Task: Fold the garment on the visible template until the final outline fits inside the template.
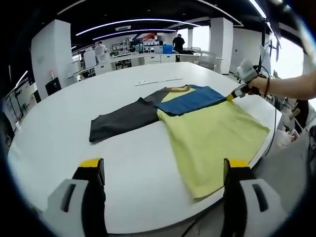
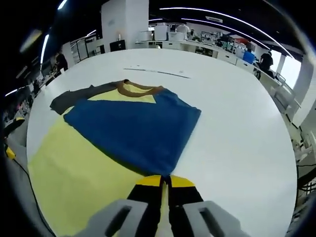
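Lying on the white surface (image 1: 74,123), the shirt (image 1: 207,133) has its blue sleeve (image 2: 133,128) folded over the yellow body. Right tongs (image 2: 165,181) are clamped on the sleeve's edge; left tongs (image 1: 163,170) hang spread wide, holding nothing.

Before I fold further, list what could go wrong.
1. The right tongs are shut on the blue sleeve; pulling may drag the whole T-shirt askew.
2. The yellow hem lies at the table edge and may slide off.
3. The left tongs hang open, pinning nothing.
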The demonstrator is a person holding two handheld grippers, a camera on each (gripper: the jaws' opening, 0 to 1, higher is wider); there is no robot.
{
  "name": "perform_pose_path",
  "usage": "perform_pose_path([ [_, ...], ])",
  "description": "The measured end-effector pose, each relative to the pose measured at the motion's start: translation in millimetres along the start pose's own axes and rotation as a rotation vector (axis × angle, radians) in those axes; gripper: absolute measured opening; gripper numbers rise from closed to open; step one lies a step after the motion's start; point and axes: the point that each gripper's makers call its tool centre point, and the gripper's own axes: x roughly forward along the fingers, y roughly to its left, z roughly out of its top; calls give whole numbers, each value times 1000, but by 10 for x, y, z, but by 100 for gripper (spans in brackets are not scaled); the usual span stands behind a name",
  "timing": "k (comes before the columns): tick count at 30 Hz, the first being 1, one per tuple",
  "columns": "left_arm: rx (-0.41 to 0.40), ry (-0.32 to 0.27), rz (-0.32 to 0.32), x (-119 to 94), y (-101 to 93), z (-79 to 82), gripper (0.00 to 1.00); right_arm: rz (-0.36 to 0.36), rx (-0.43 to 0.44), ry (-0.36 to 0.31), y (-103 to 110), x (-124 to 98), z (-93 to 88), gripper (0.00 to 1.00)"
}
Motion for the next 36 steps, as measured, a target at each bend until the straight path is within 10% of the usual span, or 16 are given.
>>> perform_pose_path([
  [30, -67, -55, 128, 165, 764, 338, 89, 0, 71, -14, -355, -41, -71, 0],
  [36, -63, -66, 180, 262, 997, 439, 83, 19, 128, -69, -342, -190, 25, 30],
])
